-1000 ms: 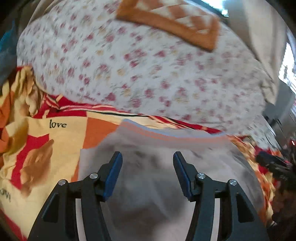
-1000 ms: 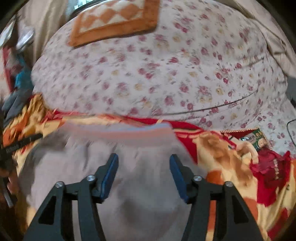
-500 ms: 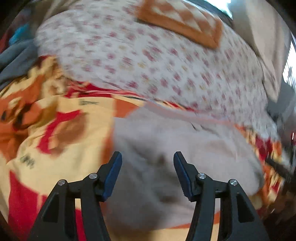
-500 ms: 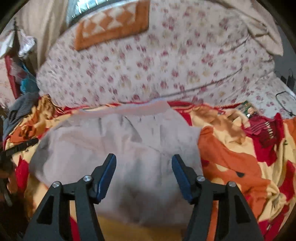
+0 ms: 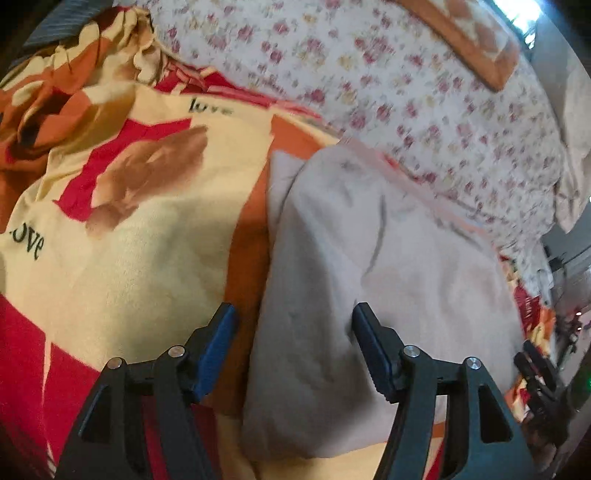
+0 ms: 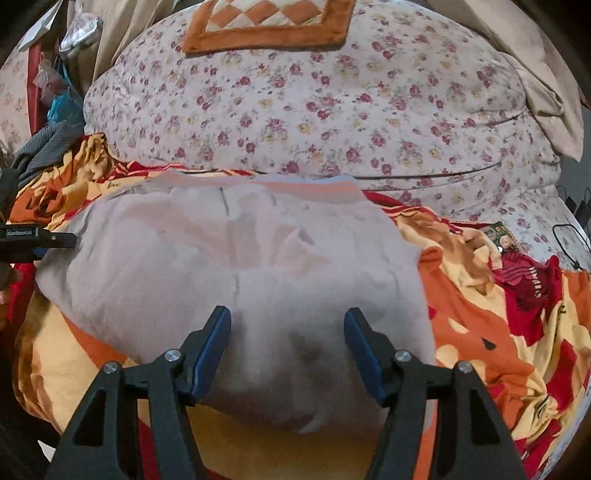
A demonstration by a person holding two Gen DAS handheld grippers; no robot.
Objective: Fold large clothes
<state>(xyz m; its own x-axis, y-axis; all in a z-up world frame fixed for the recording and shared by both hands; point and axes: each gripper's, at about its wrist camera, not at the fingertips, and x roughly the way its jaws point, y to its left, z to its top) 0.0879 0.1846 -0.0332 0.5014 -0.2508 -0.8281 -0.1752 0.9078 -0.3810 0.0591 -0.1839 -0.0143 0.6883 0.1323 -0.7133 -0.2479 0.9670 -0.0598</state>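
A pale grey garment (image 5: 388, 258) (image 6: 240, 258) with a pink and blue striped band along its far edge lies folded on a red, orange and cream blanket (image 5: 147, 240) (image 6: 480, 332). My left gripper (image 5: 293, 312) hovers over the garment's left edge, its jaws opening. The cloth shows below the gap, and the blue pads do not press it. My right gripper (image 6: 287, 314) stands open above the garment's near middle, gripping nothing. Each gripper shows at the edge of the other's view: the right gripper (image 5: 535, 373) and the left gripper (image 6: 37, 236).
A bulky floral quilt (image 5: 406, 92) (image 6: 314, 110) rises behind the garment, with an orange checked cushion (image 6: 266, 22) on top. A red garment (image 6: 528, 284) lies crumpled on the blanket at right, near dark cables (image 6: 569, 236). Grey striped cloth (image 6: 40, 147) is heaped at left.
Both grippers have drawn back toward the garment's near side and sunk lower. The left one shifted toward the garment's left edge and rolled, its jaws a little wider. The garment now lies settled.
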